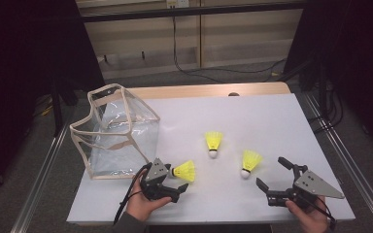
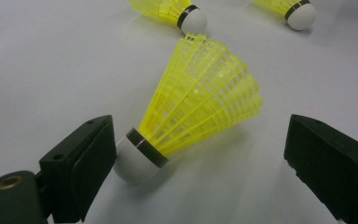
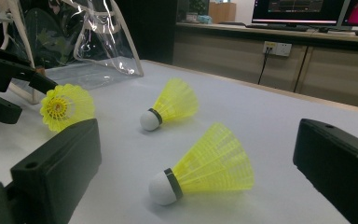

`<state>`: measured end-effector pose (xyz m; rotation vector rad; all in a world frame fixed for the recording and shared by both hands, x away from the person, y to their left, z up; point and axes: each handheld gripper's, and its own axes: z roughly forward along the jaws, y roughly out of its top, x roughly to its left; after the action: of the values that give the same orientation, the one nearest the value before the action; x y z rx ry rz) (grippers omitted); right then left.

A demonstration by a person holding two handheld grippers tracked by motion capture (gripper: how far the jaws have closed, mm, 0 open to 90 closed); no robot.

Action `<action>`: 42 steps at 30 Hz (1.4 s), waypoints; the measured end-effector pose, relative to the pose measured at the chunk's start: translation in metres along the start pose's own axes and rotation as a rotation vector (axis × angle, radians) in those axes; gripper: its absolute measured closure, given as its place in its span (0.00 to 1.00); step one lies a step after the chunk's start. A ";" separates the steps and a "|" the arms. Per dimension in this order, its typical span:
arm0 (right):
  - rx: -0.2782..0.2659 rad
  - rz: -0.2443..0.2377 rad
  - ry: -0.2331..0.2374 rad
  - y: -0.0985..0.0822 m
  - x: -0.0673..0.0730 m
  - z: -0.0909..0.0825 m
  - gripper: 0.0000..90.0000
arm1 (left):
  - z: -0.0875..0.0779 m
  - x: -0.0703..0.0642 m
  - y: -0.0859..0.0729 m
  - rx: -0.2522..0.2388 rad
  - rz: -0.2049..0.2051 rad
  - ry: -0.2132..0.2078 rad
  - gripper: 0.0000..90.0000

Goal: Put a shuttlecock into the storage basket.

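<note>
altogether three yellow shuttlecocks (image 1: 213,143) and one clear bag (image 1: 112,131).

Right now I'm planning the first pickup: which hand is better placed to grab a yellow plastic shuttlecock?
Left: the left gripper already straddles the nearest yellow plastic shuttlecock, one jaw touching its white cork.

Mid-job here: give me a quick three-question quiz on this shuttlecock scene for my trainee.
1. How many yellow shuttlecocks lie on the white table?
2. True or false: the left tool is clamped shut on a shuttlecock.
3. Where does the clear bag stand: A) the table's left side, B) its right side, C) the floor?

Key:
1. Three: the nearest shuttlecock, the middle shuttlecock, the right shuttlecock.
2. False: its jaws stand open around the nearest one, whose cork is at one jaw.
3. A.
</note>
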<state>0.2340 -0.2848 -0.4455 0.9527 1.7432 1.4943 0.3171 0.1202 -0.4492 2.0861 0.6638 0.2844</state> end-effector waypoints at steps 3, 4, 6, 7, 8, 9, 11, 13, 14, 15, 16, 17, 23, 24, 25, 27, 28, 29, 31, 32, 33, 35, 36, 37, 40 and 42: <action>0.001 0.000 0.000 0.000 0.000 0.000 0.01 | 0.001 0.001 0.000 -0.001 0.002 0.004 0.10; 0.001 0.000 0.001 0.000 0.000 0.000 0.01 | 0.001 0.001 0.000 0.003 0.006 0.006 0.10; 0.001 0.001 0.000 0.000 0.000 0.000 0.01 | 0.002 0.001 0.000 0.001 0.005 0.005 0.11; 0.002 0.001 0.001 0.000 0.000 0.000 0.01 | 0.002 0.001 0.000 0.003 0.000 0.003 0.11; 0.001 0.000 0.000 0.000 0.000 0.000 0.01 | 0.002 0.002 0.001 0.008 0.005 0.003 0.11; 0.000 -0.001 -0.001 0.000 0.000 0.000 0.01 | 0.003 0.002 0.001 0.004 0.001 0.002 0.11; 0.000 -0.002 0.000 0.000 0.000 0.000 0.01 | 0.003 0.002 0.001 0.005 0.001 0.004 0.11; 0.001 0.000 0.000 0.000 0.000 0.000 0.01 | 0.003 0.003 0.001 0.001 0.000 0.003 0.12; 0.001 0.000 0.000 0.000 0.000 0.000 0.01 | 0.003 0.003 0.001 0.005 0.004 0.002 0.12; 0.001 -0.002 0.000 0.000 0.000 0.000 0.01 | 0.004 0.003 0.001 0.004 0.003 0.004 0.13; 0.000 -0.001 -0.001 0.000 0.000 0.000 0.01 | 0.004 0.003 0.001 0.006 0.007 0.006 0.13; 0.001 0.000 -0.001 0.000 0.000 0.000 0.01 | 0.004 0.004 0.001 0.008 0.009 0.006 0.13; 0.002 0.000 0.000 0.000 0.000 0.000 0.01 | 0.005 0.003 0.002 0.011 0.003 0.008 0.15; 0.002 0.000 -0.001 0.000 0.000 0.000 0.01 | 0.005 0.003 0.002 0.013 0.005 0.009 0.16; 0.002 -0.001 -0.001 0.000 0.000 0.000 0.01 | 0.005 0.003 0.002 0.012 0.005 0.010 0.16; 0.000 -0.001 0.001 0.000 0.000 0.000 0.01 | 0.005 0.003 0.002 0.016 0.005 0.012 0.16; 0.000 -0.001 0.000 0.000 0.000 0.000 0.01 | 0.005 0.003 0.002 0.017 0.009 0.012 0.16; 0.000 -0.001 0.000 0.000 0.000 0.000 0.01 | 0.005 0.003 0.002 0.019 0.012 0.014 0.16; 0.002 0.000 0.001 0.000 0.000 0.000 0.01 | 0.005 0.003 0.002 0.019 0.016 0.016 0.17; 0.000 -0.001 0.002 0.000 0.000 0.000 0.01 | 0.005 0.003 0.002 0.019 0.015 0.016 0.18; 0.000 -0.001 0.002 0.000 0.000 0.000 0.01 | 0.004 0.003 0.002 0.019 0.014 0.016 0.18; 0.000 -0.002 0.002 0.000 0.000 0.000 0.01 | 0.004 0.003 0.002 0.021 0.019 0.017 0.19; 0.001 -0.001 0.001 0.000 0.000 0.000 0.01 | 0.003 0.003 0.002 0.021 0.021 0.018 0.19; 0.000 -0.001 0.001 0.000 0.000 0.000 0.01 | 0.003 0.003 0.002 0.022 0.024 0.019 0.19; 0.001 -0.002 0.001 0.000 0.000 0.000 0.01 | 0.004 0.003 0.002 0.019 0.030 0.023 0.20; -0.001 -0.002 0.002 0.000 0.000 0.000 0.01 | 0.003 0.002 0.002 0.019 0.031 0.024 0.21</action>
<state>0.2337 -0.2847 -0.4452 0.9490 1.7444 1.4953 0.3209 0.1181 -0.4498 2.1153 0.6505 0.3221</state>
